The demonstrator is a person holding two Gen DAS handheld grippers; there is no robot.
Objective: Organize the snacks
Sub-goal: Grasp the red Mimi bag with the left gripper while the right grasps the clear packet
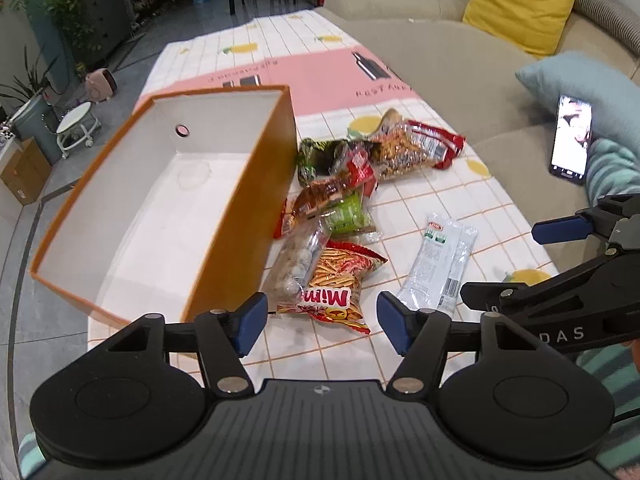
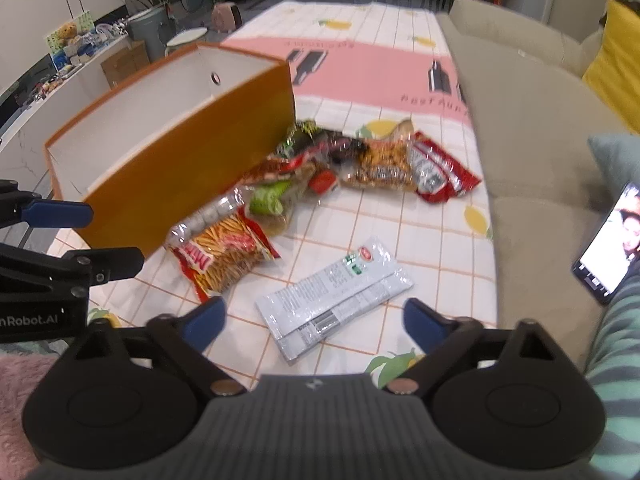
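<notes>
- Nearest the right-hand view, the right gripper (image 2: 314,318) hangs with its blue-padded fingers spread wide and nothing between them, aimed over the flat white-and-silver foil packet (image 2: 334,302) lying alone on the cloth; that lineup suggests this packet is its likely first pick.
- Likewise spread and empty, the left gripper (image 1: 320,320) sits low just in front of the red-and-yellow bag of stick crisps (image 1: 340,280), near the box's closest corner.
- An open orange cardboard box with a white inside (image 1: 160,200) stands on the left part of the checked lemon-print tablecloth (image 1: 440,200); nothing lies in it, so sorting looks unstarted.
- Remaining snacks lie heaped against the box's right wall: a clear sleeve of round pale sweets (image 1: 298,260), a green wrapper (image 1: 348,214) and a red-edged bag of brown nibbles (image 1: 416,146) farthest off. Heaped close, each needs only a short lift over the wall.
- Overlapping bags may drag neighbours along.
- A lit phone (image 1: 572,140) rests on the beige sofa, well apart.
</notes>
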